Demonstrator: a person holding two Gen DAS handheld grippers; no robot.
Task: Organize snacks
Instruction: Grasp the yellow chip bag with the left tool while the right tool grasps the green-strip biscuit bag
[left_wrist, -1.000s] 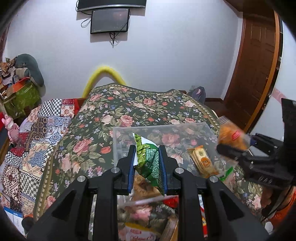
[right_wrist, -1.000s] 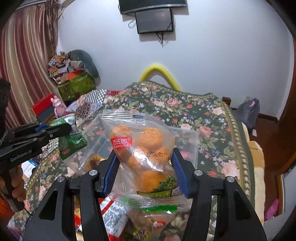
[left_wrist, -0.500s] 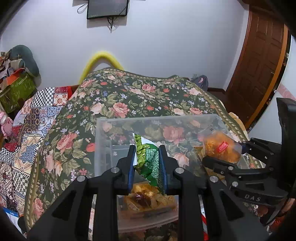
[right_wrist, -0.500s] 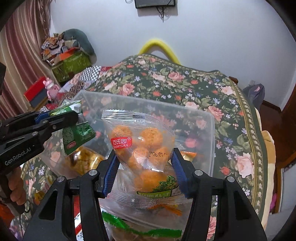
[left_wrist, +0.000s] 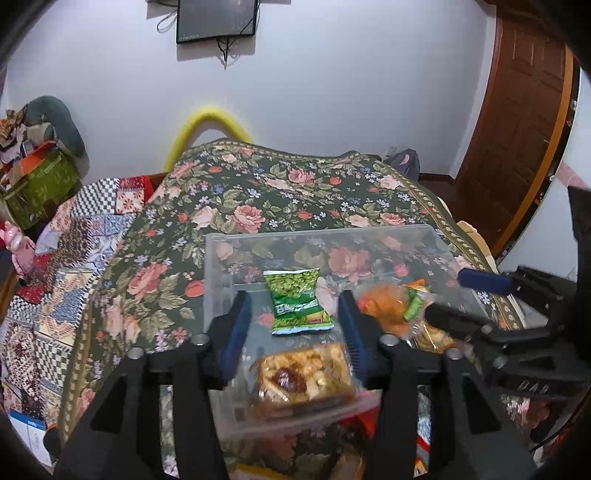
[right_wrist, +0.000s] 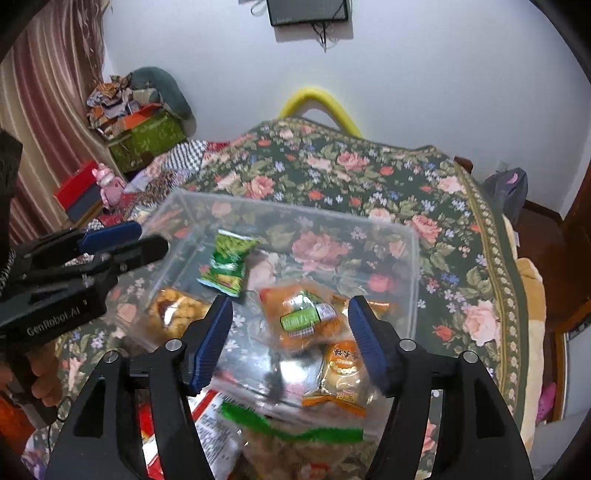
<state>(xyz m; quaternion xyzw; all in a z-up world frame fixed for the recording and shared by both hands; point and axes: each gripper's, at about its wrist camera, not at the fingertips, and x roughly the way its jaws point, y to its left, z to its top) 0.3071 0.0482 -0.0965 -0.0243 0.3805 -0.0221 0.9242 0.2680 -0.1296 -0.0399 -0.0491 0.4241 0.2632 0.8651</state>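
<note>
A clear plastic box (left_wrist: 218, 280) (right_wrist: 413, 266) sits on the floral bedspread. A green snack packet (left_wrist: 298, 301) (right_wrist: 227, 267) lies flat inside it. An orange snack bag (right_wrist: 303, 317) (left_wrist: 388, 308) lies in the box beside it. A nut bar packet (left_wrist: 303, 374) (right_wrist: 171, 308) and a round cake packet (right_wrist: 341, 363) also lie inside. My left gripper (left_wrist: 293, 332) is open and empty over the box's near side. My right gripper (right_wrist: 291, 339) is open and empty over the orange bag.
More snack packets (right_wrist: 218, 424) lie on the bed in front of the box. The floral bedspread (left_wrist: 280, 192) stretches to a yellow headboard arch (left_wrist: 207, 122). Boxes and clutter (right_wrist: 144, 133) stand at the left; a wooden door (left_wrist: 517, 110) is at the right.
Both grippers have opened. The green packet dropped from the left gripper into the box, and the orange bag dropped from the right gripper into the box.
</note>
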